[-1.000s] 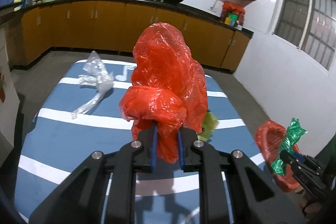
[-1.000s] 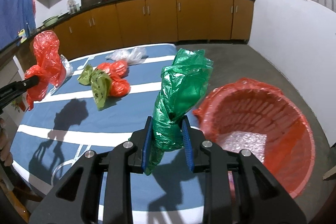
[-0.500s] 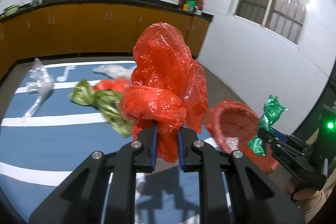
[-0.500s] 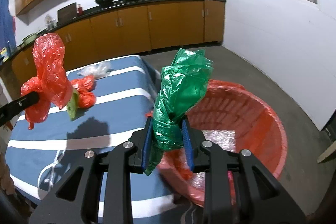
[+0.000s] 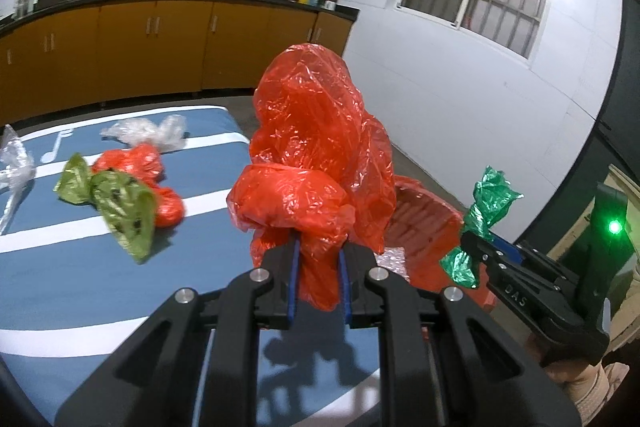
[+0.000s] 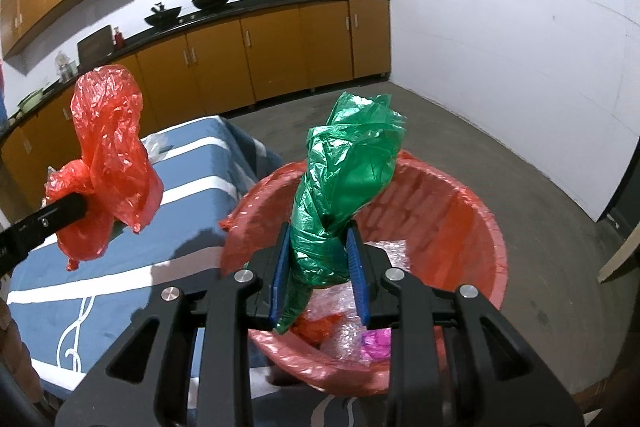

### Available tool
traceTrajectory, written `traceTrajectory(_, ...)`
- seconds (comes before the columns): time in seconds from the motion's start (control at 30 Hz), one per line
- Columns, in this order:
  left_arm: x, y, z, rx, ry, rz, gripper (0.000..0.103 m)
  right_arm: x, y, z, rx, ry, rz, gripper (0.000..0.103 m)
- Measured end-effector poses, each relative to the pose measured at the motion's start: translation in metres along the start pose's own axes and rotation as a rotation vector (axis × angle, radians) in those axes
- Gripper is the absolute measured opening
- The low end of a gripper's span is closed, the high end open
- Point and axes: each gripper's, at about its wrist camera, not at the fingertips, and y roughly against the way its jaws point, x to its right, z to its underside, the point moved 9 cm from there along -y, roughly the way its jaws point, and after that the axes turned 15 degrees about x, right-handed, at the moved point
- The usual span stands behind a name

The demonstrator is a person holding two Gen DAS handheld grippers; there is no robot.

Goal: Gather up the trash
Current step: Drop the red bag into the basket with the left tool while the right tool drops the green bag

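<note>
Right gripper (image 6: 318, 259) clenches green bag (image 6: 348, 179) over red basket (image 6: 472, 211); left gripper (image 5: 318, 281) clenches red bag (image 5: 316, 155), both tilted down.

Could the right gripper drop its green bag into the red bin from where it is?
Probably yes. The right gripper, shut on the green bag, is over the open red bin, nothing between them. The left gripper, holding its red bag, is off to the side.

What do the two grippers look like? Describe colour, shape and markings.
Both the left gripper and right gripper are matte black, with angular cut-out frames, silver screws and ribbed blue pads lining the jaws. White letters mark the right gripper's side.
</note>
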Motion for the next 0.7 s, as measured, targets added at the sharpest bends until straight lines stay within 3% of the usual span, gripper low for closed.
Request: traceTrajectory(0.7, 0.068, -0.06, 0.023, -0.08, -0.043, 0.157, 0.017, 0.048, -0.002, -0.004, 0.013, -0.064, 0.086, 0.028)
